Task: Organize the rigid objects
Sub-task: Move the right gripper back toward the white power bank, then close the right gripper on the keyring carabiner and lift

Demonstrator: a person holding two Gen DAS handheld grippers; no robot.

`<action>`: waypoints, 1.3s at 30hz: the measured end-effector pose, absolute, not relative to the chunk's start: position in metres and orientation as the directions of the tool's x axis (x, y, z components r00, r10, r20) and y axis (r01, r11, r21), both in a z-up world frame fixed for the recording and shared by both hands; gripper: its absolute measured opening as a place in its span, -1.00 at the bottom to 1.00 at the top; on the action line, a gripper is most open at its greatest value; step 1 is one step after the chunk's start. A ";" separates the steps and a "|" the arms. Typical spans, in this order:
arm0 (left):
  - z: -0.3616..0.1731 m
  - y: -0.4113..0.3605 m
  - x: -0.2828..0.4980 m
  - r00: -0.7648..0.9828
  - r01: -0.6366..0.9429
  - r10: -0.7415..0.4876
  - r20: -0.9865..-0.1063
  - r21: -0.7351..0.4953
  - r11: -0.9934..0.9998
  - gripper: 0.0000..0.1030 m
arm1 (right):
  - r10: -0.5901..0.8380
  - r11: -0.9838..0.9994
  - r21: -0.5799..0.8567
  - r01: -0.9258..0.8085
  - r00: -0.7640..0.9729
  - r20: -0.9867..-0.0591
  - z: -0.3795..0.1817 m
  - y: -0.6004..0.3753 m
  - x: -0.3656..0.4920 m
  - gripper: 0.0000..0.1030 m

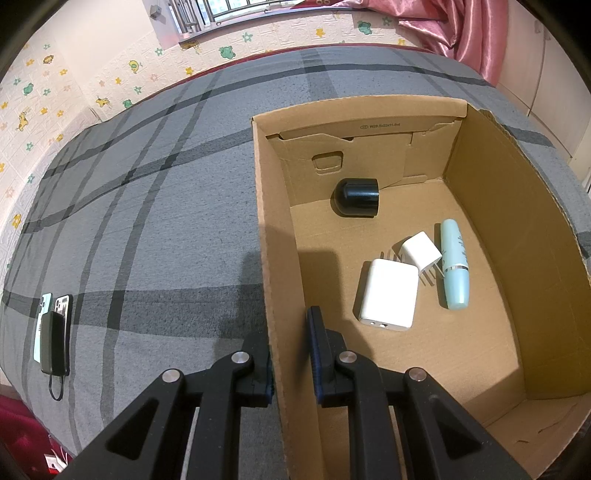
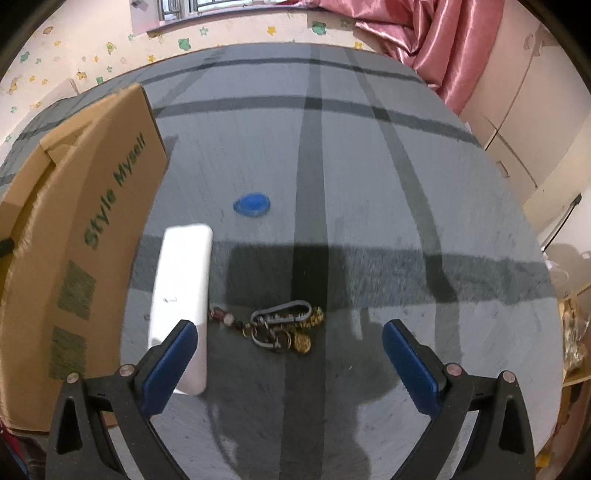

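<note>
My left gripper (image 1: pixel 290 343) is shut on the left wall of the open cardboard box (image 1: pixel 275 240), one finger outside and one inside. In the box lie a black cap-shaped object (image 1: pixel 356 197), a white power adapter (image 1: pixel 389 295), a small white plug (image 1: pixel 421 251) and a teal tube (image 1: pixel 453 264). My right gripper (image 2: pixel 288 328) is open and hangs low over a keychain (image 2: pixel 277 323) on the grey plaid bedcover, which lies between the fingers untouched. A white remote (image 2: pixel 183 295) lies beside the left finger. A blue oval tag (image 2: pixel 252 204) lies farther off.
The box's outer side (image 2: pixel 92 229), printed "Style Myself", stands left of the remote. Two phones and a dark power bank with a cable (image 1: pixel 55 332) lie at the bed's left edge. A pink curtain (image 2: pixel 424 33) hangs at the far right.
</note>
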State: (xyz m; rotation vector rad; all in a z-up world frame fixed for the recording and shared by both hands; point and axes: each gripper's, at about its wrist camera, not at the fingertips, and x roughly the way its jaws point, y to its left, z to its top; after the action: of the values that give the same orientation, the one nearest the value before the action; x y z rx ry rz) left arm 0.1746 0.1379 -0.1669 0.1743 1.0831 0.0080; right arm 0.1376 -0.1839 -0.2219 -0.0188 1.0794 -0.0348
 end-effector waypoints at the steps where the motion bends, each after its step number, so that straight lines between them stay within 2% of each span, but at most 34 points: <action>1: -0.167 0.138 0.174 0.470 0.079 0.092 -0.878 0.145 0.986 -0.70 | -0.039 0.999 -0.032 0.022 0.466 -0.884 -0.225 -0.184 0.137 0.99; 13: -0.167 0.137 0.173 0.471 0.079 0.096 -0.877 0.151 0.985 -0.69 | -0.044 0.999 -0.029 0.042 0.422 -0.905 -0.264 -0.190 0.140 0.99; 35: -0.167 0.136 0.174 0.469 0.078 0.105 -0.877 0.159 0.984 -0.69 | -0.036 0.999 -0.026 0.028 0.428 -0.903 -0.267 -0.191 0.168 0.98; 38: -0.167 0.135 0.173 0.468 0.077 0.106 -0.877 0.160 0.984 -0.69 | -0.022 1.000 -0.021 0.007 0.429 -0.903 -0.266 -0.190 0.171 0.75; 39: -0.167 0.135 0.173 0.469 0.077 0.106 -0.877 0.160 0.984 -0.69 | -0.014 1.000 -0.017 -0.003 0.433 -0.901 -0.265 -0.188 0.171 0.52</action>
State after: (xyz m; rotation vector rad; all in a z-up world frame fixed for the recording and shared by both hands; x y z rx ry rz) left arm 0.1733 0.1350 -0.1667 0.1873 1.0847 0.0176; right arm 0.1707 -0.1881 -0.2649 -0.0163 1.1228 -0.0070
